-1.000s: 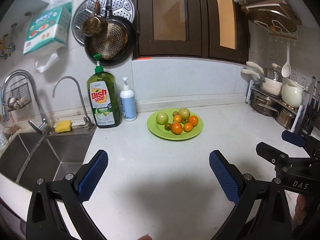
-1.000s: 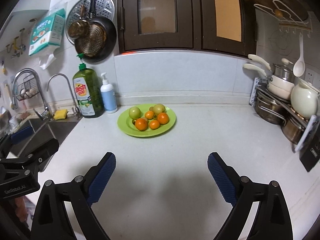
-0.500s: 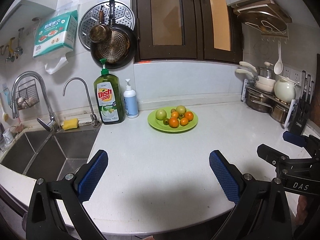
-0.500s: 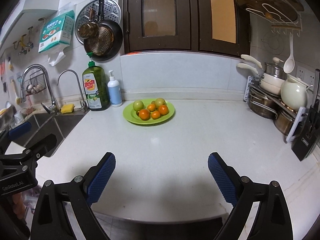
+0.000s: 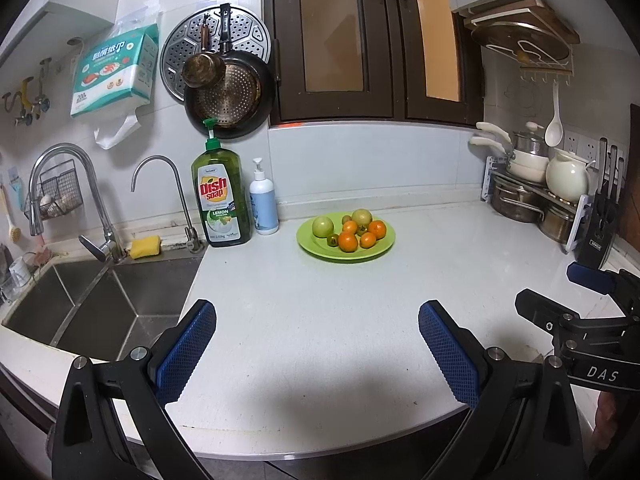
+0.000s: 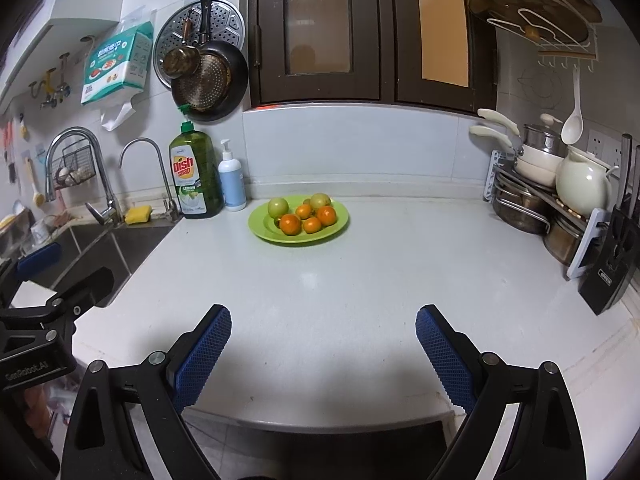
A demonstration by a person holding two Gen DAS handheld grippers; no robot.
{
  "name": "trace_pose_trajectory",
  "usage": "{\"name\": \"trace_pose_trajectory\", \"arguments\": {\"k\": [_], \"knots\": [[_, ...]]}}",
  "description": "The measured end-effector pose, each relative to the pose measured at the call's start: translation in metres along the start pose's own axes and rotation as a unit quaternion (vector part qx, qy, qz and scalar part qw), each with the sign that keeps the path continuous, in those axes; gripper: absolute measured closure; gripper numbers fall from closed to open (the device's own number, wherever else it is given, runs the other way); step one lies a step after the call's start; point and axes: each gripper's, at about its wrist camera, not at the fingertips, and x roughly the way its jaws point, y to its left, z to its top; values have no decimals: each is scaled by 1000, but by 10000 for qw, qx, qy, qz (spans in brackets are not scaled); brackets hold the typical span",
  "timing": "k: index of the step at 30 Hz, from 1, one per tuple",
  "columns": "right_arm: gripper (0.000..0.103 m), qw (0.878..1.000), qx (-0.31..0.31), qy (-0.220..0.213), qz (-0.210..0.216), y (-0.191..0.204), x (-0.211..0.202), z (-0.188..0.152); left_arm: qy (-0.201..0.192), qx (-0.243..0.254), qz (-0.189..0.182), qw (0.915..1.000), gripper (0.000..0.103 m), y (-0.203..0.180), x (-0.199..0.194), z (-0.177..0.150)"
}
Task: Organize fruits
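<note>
A green plate (image 5: 312,245) stands at the back of the white counter and holds several fruits: a green apple (image 5: 323,226), a yellow-green apple (image 5: 361,216) and several oranges (image 5: 347,242). The same plate (image 6: 260,229) shows in the right wrist view with the oranges (image 6: 290,224). My left gripper (image 5: 316,340) is open and empty, well in front of the plate near the counter's front edge. My right gripper (image 6: 323,344) is open and empty, also near the front edge. The right gripper shows at the right of the left wrist view (image 5: 588,300).
A double sink (image 5: 100,300) with two taps lies left. A dish soap bottle (image 5: 220,200) and a white pump bottle (image 5: 263,200) stand left of the plate. A pot rack (image 5: 532,196) and a knife block (image 5: 604,224) stand at the right. Pans hang on the wall.
Both grippers have drawn back from the plate toward the counter's front edge, so the plate looks smaller and farther. Both jaws stayed open.
</note>
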Motion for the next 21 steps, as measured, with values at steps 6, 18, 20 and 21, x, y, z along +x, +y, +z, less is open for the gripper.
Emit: {"name": "trace_pose_trajectory", "arguments": {"k": [6,18,20,21], "knots": [[9,10000,-9,11,5,0,-2,-1,17,11,19,10000,0,-1,-2,-2],[9,10000,33,42,-21,-3,0,-1,19,42,-37,10000,0,-3,1,0],[9,10000,41,49,-13,-3,0,0,18,35,-16,10000,0,-3,1,0],[9,10000,39,45,-23,-3,0,-1,24,32,-18,10000,0,-3,1,0]]}}
